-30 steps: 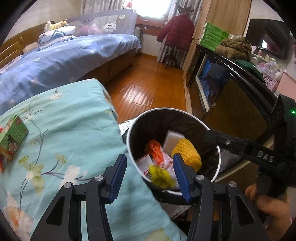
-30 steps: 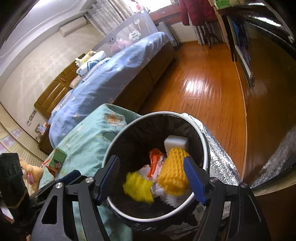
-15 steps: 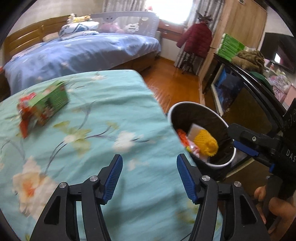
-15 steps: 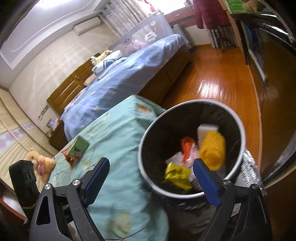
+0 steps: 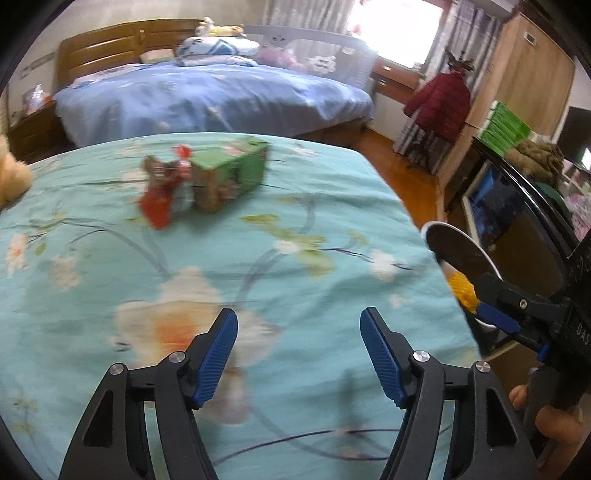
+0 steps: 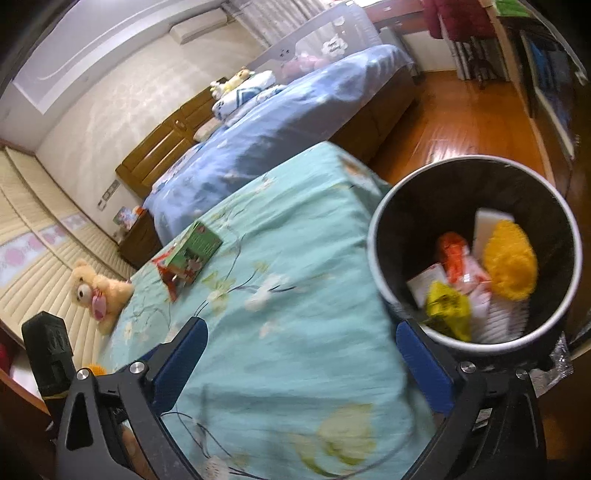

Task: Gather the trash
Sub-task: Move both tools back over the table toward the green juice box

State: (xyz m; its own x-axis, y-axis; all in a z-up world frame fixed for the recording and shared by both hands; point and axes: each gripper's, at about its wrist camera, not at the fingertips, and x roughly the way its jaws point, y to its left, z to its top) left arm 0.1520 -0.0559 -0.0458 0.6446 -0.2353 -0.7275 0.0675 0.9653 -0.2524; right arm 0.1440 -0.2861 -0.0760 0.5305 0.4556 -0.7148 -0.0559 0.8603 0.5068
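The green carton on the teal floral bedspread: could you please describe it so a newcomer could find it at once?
Start at the teal floral bedspread beside the round trash bin. Toward its far end lies the green carton, touching a red wrapper. It is the only boxy green item there; the teddy bear sits off the bedspread's edge.

Daylight pours from the window (image 5: 395,29), blown out white, and glares off the wooden floor (image 6: 447,147). My views smear with motion across the floral sheet (image 5: 258,258); the green box (image 5: 229,177) is blurred. Fisheye bends the edges, and the corners go black.
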